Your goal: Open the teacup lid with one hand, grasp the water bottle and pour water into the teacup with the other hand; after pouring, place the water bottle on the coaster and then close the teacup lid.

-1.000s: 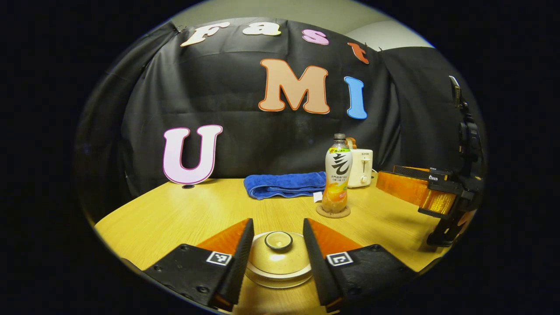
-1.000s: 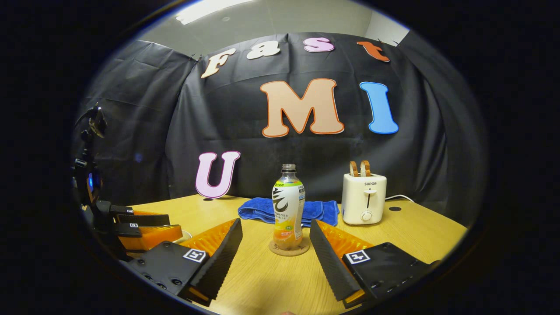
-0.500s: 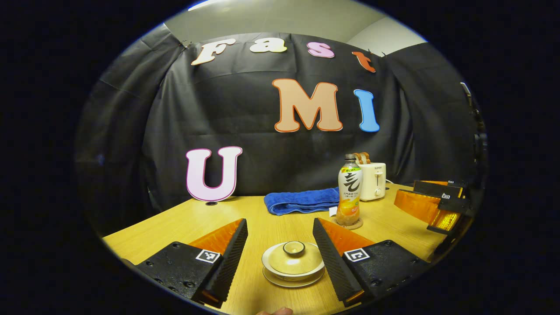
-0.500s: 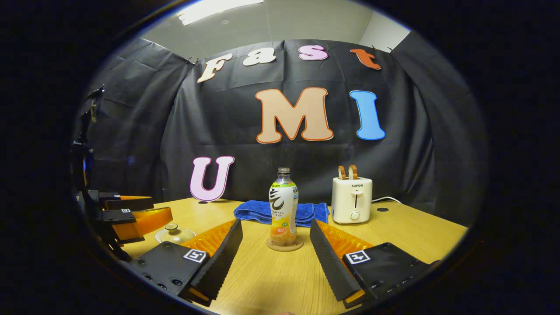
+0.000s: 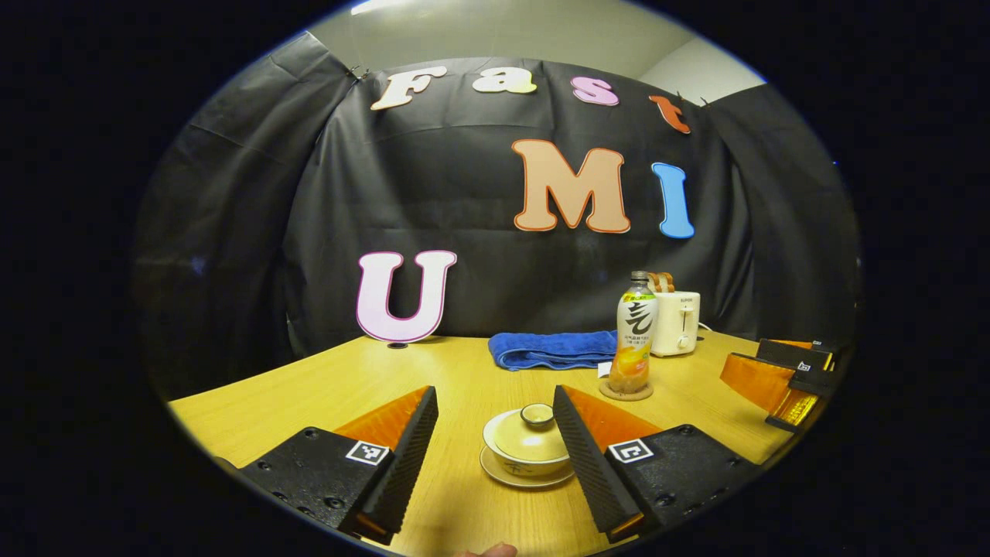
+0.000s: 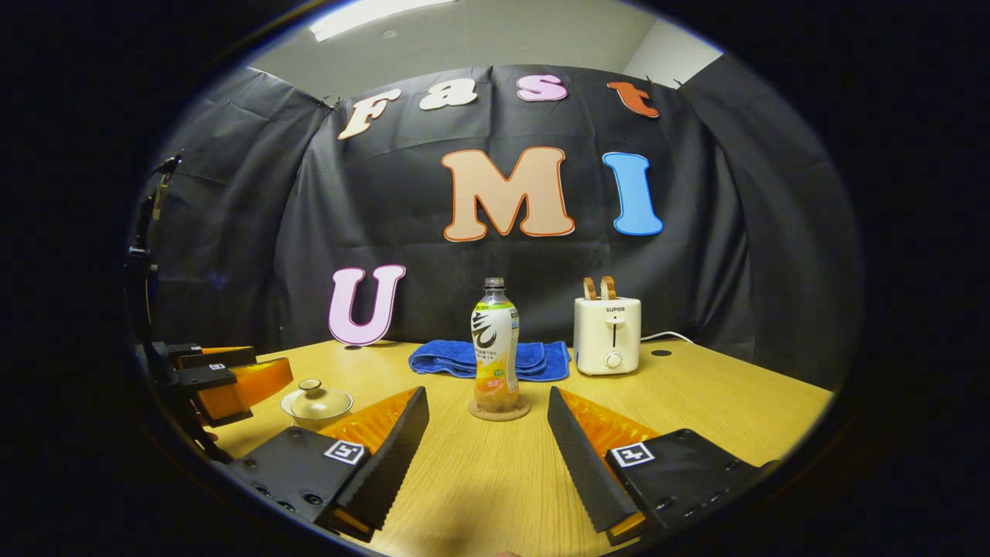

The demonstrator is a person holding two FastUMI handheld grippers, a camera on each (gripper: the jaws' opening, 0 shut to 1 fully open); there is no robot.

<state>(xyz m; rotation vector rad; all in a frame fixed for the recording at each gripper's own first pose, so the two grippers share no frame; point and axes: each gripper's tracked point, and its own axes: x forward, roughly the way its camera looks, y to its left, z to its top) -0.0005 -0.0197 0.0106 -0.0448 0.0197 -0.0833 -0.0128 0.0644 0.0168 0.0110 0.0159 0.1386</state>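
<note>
A cream teacup [image 5: 527, 449] with its lid [image 5: 531, 433] on stands on a saucer on the wooden table [image 5: 325, 387]. My left gripper [image 5: 495, 456] is open, its fingers apart on either side in front of the cup, not touching it. The water bottle [image 6: 494, 346] stands upright on a round cork coaster [image 6: 500, 410], ahead of my open right gripper [image 6: 487, 452]. The bottle [image 5: 634, 333] also shows right of the cup in the left gripper view. The teacup [image 6: 316, 402] and the left gripper [image 6: 224, 379] show at the left of the right gripper view.
A folded blue towel [image 6: 479, 358] lies behind the bottle, and a white toaster [image 6: 607, 336] with bread in its slots stands to its right. The right gripper [image 5: 781, 371] shows at the right edge of the left gripper view. A fingertip [image 5: 483, 551] peeks in at the bottom.
My left gripper has pulled back and up from the lidded teacup, which now looks smaller and farther. The right gripper has also drawn back a little from the bottle.
</note>
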